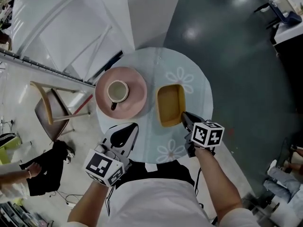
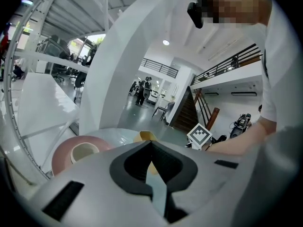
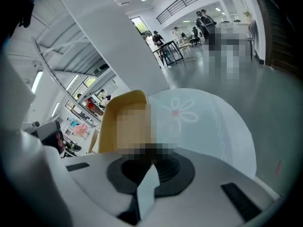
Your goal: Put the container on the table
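The yellow container (image 1: 170,103) sits flat on the round table (image 1: 199,79), which has a pale blue cloth with white flowers. It lies just right of the table's middle, with its long side running away from the person. To its left, near it but not touching, is a pink plate (image 1: 137,96) with 1 cream cup (image 1: 117,91) standing upright on it.

The right gripper (image 1: 184,117) reaches in from the near right. Its 2 jaws are drawn together, and their tips meet the rim at the container's near right corner. In the right gripper view, the right gripper (image 3: 150,150) shows the jaws closed to a thin line right at the container's (image 3: 111,122) near edge. A blurred patch covers the tips themselves, so the pinch on the rim is likely but not plainly seen.

The left gripper (image 1: 132,128) hovers over the table's near edge, below the plate and well apart from the container. In its own view, the left gripper (image 2: 150,143) has its jaws closed together with nothing between them. The plate (image 2: 61,152) and the cup (image 2: 84,151) lie ahead to its left.

A wooden chair (image 1: 52,108) stands on the floor left of the table.
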Available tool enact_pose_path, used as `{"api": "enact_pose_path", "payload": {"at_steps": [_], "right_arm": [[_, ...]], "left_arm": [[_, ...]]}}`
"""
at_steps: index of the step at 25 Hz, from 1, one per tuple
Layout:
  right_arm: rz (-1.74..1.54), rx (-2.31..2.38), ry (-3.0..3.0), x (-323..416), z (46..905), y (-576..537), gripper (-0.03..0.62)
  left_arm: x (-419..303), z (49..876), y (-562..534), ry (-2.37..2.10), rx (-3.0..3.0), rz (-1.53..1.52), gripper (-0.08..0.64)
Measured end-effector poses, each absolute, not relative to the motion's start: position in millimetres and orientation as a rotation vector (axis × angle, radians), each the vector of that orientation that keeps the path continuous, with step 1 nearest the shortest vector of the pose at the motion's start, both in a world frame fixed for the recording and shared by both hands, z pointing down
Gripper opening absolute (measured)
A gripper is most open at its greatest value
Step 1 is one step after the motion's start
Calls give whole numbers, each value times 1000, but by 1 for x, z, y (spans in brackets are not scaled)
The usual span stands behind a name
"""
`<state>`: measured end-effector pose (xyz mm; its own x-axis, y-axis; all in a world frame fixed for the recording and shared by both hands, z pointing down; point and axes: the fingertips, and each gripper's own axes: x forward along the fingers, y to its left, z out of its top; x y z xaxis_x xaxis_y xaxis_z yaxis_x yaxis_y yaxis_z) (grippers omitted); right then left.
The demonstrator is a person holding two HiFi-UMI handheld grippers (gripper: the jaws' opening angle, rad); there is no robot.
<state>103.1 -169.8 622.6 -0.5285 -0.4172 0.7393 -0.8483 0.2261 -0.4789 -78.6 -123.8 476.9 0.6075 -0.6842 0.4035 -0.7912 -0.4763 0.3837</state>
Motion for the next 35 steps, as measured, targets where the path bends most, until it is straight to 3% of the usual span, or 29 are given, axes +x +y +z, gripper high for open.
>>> {"api": "enact_pose_path", "payload": {"at_steps": [35], "right_arm": [[1068,1078,-1836,92,682,-184,28]], "left_arm": [[-101,515,-129,-1188,2197,221,21]]}}
